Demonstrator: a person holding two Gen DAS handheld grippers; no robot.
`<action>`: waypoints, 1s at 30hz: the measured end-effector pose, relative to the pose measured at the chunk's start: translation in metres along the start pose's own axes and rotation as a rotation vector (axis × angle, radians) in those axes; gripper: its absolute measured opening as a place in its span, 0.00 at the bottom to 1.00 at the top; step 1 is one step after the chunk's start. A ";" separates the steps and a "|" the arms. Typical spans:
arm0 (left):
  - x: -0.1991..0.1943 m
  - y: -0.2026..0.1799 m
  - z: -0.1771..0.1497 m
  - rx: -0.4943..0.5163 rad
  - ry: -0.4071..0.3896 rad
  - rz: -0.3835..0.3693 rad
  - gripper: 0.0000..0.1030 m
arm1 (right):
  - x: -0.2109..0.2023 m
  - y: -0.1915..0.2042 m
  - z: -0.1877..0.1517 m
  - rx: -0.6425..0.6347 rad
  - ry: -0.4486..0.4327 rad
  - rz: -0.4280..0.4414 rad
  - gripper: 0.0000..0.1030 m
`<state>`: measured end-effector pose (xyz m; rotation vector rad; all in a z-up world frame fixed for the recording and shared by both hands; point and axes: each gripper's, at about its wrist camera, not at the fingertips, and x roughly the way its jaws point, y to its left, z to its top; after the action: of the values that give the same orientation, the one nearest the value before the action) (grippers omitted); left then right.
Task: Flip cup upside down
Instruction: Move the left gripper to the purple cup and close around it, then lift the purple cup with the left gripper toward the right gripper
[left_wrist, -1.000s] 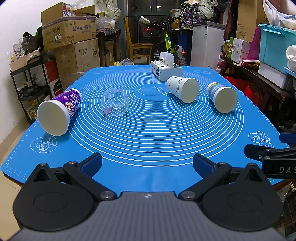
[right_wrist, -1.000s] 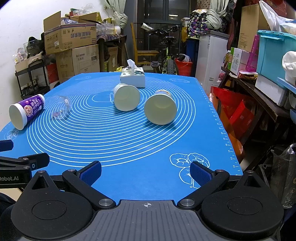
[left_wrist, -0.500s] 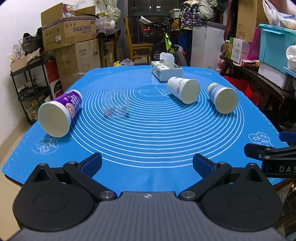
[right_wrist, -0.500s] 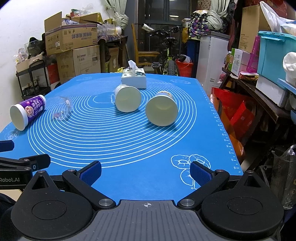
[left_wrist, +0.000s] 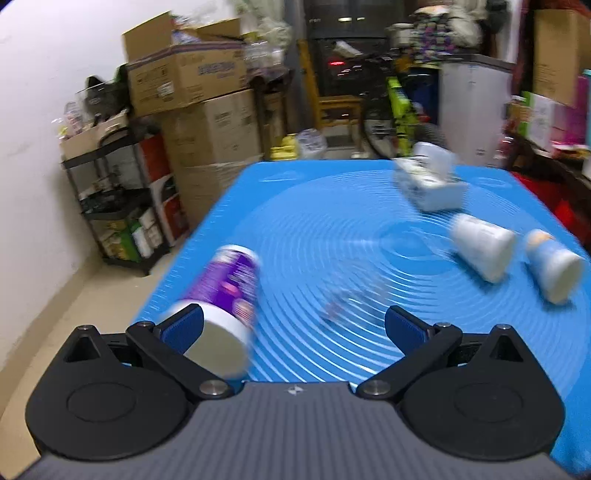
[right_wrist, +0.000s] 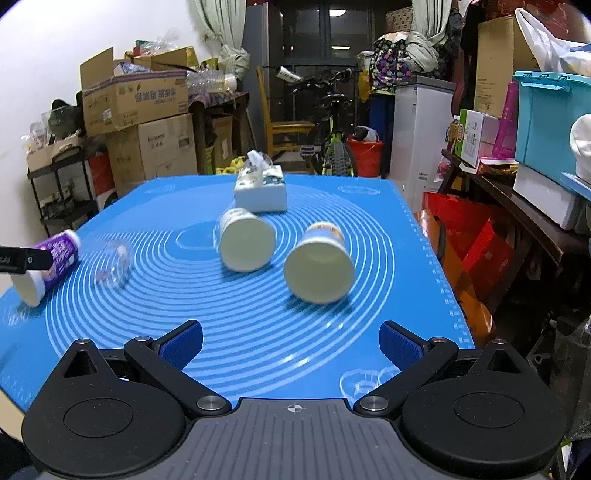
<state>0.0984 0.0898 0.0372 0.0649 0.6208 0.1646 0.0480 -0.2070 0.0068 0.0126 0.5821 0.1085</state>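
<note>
1. Purple-labelled white paper cup (left_wrist: 221, 295) lies on its side at the left edge of the blue ringed silicone mat (left_wrist: 332, 236) on the tabletop, wide mouth toward the left gripper (left_wrist: 293, 325), whose jaws are spread wide and hold nothing.
2. Clear plastic cup (right_wrist: 112, 264) lies just right of it, blurred; a careless sweep may knock it rolling.
3. White paper cup (right_wrist: 245, 240) and yellow-rimmed paper cup (right_wrist: 319, 267) lie sideways farther right.
4. Right gripper (right_wrist: 291, 341) hangs fully open, empty.
5. Risk: the purple cup sits off-centre by the left finger (left_wrist: 183, 326); closing now may nudge it off the mat edge or crush its thin rim.
</note>
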 end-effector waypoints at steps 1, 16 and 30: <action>0.009 0.008 0.004 -0.021 -0.002 0.018 1.00 | 0.003 0.000 0.002 0.002 -0.002 -0.002 0.98; 0.097 0.054 0.001 -0.029 0.249 0.085 0.80 | 0.037 -0.003 0.008 0.020 0.025 -0.012 0.98; 0.048 0.047 0.006 -0.032 0.188 0.081 0.73 | 0.024 -0.012 0.006 0.041 0.007 -0.012 0.98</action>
<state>0.1340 0.1440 0.0198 0.0442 0.8035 0.2607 0.0729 -0.2162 -0.0017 0.0483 0.5916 0.0849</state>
